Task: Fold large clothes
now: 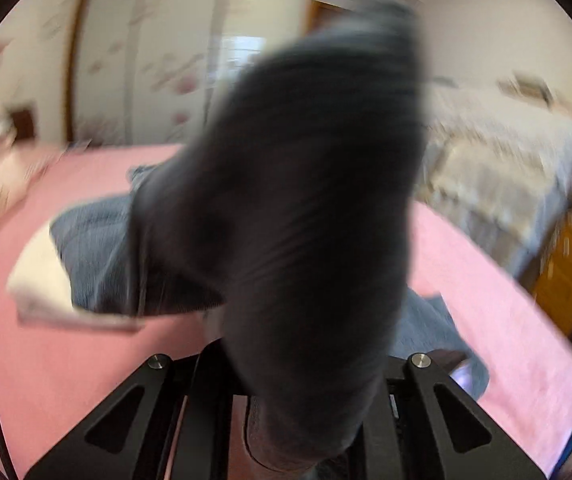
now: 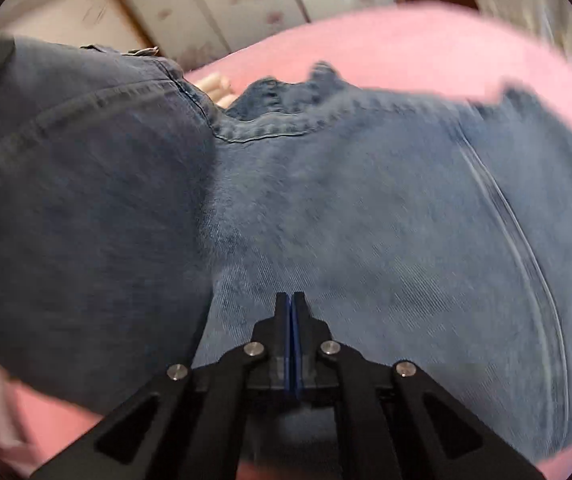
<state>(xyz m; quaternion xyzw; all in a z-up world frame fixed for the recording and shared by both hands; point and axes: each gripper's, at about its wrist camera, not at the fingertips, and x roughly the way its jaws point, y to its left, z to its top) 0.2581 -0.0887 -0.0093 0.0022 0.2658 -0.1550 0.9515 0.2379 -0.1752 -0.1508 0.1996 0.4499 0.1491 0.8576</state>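
The left gripper point(image 1: 302, 432) is clamped on a fold of blue jeans point(image 2: 326, 220), which hangs blurred right before its lens. The right gripper point(image 2: 290, 308) has its jaws pressed together, empty, over denim spread on a pink bed point(image 1: 498, 304). Carrying the fold evenly should keep the seams aligned. Beyond lie open bedding, then a wardrobe point(image 1: 141, 60).
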